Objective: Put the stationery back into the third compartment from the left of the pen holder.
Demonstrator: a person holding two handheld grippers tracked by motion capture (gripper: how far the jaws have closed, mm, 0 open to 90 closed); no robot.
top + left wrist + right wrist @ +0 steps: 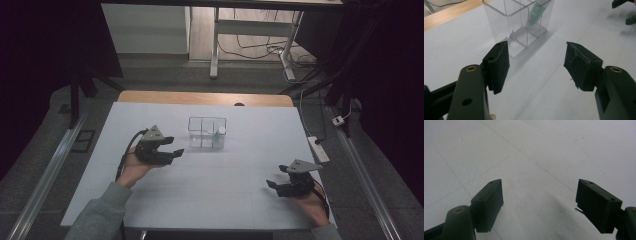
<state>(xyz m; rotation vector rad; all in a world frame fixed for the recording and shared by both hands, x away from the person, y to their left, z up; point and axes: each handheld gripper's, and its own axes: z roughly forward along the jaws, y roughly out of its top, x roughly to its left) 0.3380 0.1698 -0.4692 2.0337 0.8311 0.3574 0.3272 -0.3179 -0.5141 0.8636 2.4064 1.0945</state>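
Organizer (207, 132): clear plastic box, four compartments in a two-by-two grid, standing upright on the white table (210, 195). It sits just ahead of the left gripper (176, 146), a little to that gripper's right in the high view, not touching it; it lies well apart from the right gripper (271, 185). In the left gripper view the box (519, 23) stands beyond the jaw tips, nearer the left-hand jaw.

Handling, by judgement: light, stiff, thin-walled, smooth and likely slippery against rubber pads; may crack or skid under a hard squeeze and could tip if pushed high up. Best hold is probably across one outer wall, or a wall and an inner divider, near the top rim, with a moderate grip.

Contents: one small bottle (220, 135) with a pale cap and a greenish label (537, 12), leaning in the compartment on the side away from the left gripper. The other three compartments appear empty. The bottle is loose and may rattle or shift if the box is tilted.

Left gripper: jaws spread wide, nothing between the pads (499, 65), held above the table and aimed toward the box.

Right gripper: jaws likewise spread, nothing between the pads (490, 203), low over bare table close to the person's edge.

Table: flat, white, faint seam lines.
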